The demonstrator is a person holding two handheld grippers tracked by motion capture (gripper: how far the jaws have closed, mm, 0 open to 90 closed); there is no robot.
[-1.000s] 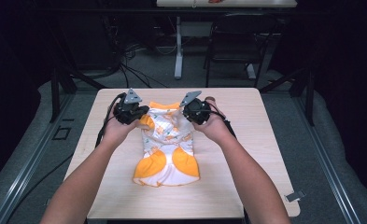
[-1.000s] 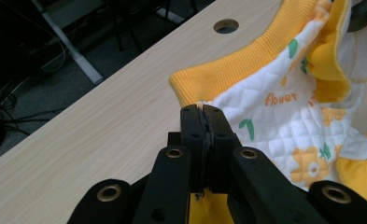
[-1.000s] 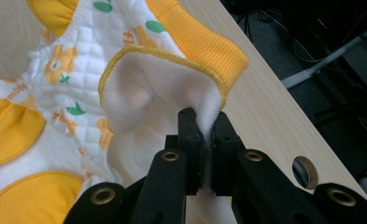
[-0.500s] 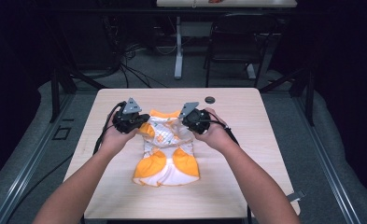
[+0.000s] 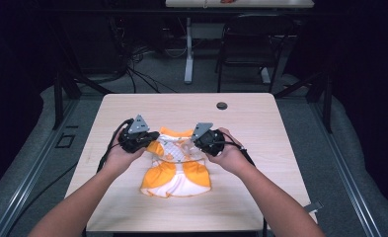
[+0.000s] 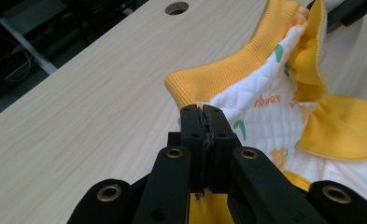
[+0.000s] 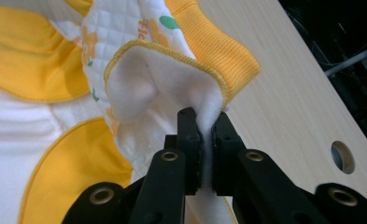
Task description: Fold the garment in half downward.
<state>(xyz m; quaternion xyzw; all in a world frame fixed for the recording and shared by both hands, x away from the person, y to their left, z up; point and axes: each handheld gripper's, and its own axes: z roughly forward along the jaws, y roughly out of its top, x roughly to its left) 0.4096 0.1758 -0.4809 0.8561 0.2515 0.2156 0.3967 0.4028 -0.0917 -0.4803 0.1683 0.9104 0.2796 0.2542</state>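
I stood at the light wood counter (image 5: 132,207) with a claw in each hand, both working the same small garment (image 5: 176,170), a quilted white and orange-yellow baby piece with ribbed yellow trim and little printed shapes. It lay near the middle of the counter, its lower part flat on the wood toward me, its upper edge raised between my two claws. My left claw (image 5: 149,139) was clenched on the garment's upper left edge; in the left gripper view the claw (image 6: 203,112) had its jaws pressed together, with the cloth (image 6: 265,116) running in just below the ribbed yellow band. My right claw (image 5: 194,143) gripped the upper right edge; in the right gripper view that claw (image 7: 203,119) had a fold of the white fleecy inside pinched between its jaws, the garment (image 7: 78,93) spreading away to the left and the yellow-stitched hem curling over above the tips. My left hand (image 5: 117,155) and right hand (image 5: 231,155) held the tools close together, the cloth bunched between them. Left cable (image 5: 107,148) looped off the left tool over the wood. A round hole (image 5: 222,105) sat in the counter at the far side, well apart from the garment. Beyond the counter: dark floor, tangled cables (image 5: 142,74), and a chair (image 5: 246,49).
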